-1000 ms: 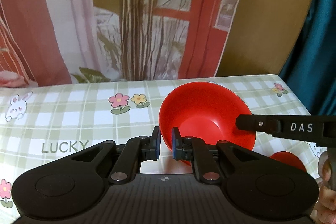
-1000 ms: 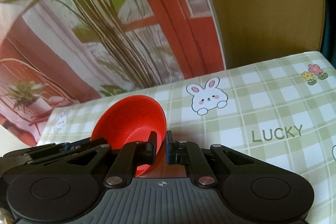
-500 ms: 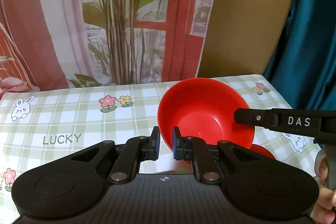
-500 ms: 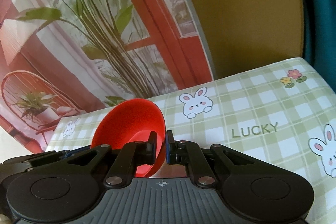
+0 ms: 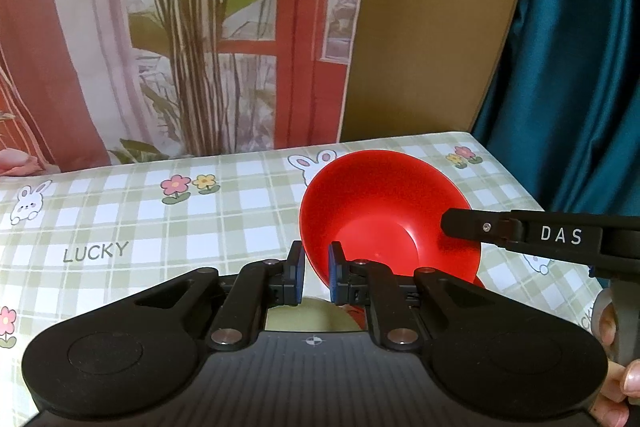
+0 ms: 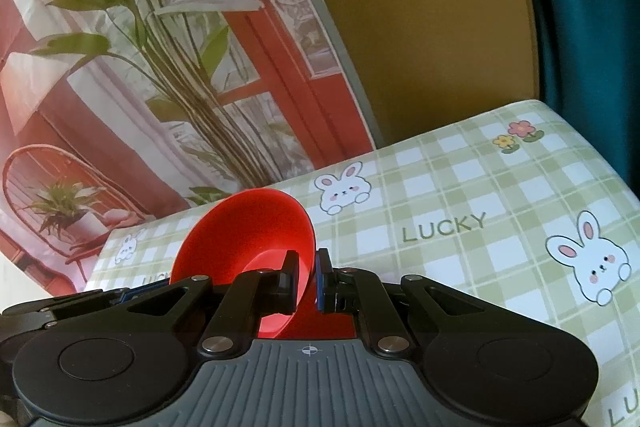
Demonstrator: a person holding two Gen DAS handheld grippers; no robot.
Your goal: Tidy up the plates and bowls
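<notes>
Two tools grip one red bowl [image 5: 384, 215] by opposite sides of its rim, holding it tilted above the bench [image 5: 120, 211]. The left tool [image 5: 314, 273] is clamped on the bowl's near-left rim, and the left view alone shows the right tool [image 5: 520, 235] reaching in from the right edge, marked "DAS", with a hand [image 5: 618, 359] on its handle. That view also shows a second red piece [image 5: 478, 283] just under the bowl, too hidden to identify. The right view looks across the bowl, its right rim pinched between the right tool's pads. The bowl's open mouth faces up and towards the person. The checked cloth on the bench reads "LUCKY" among printed rabbits and flowers.
</notes>
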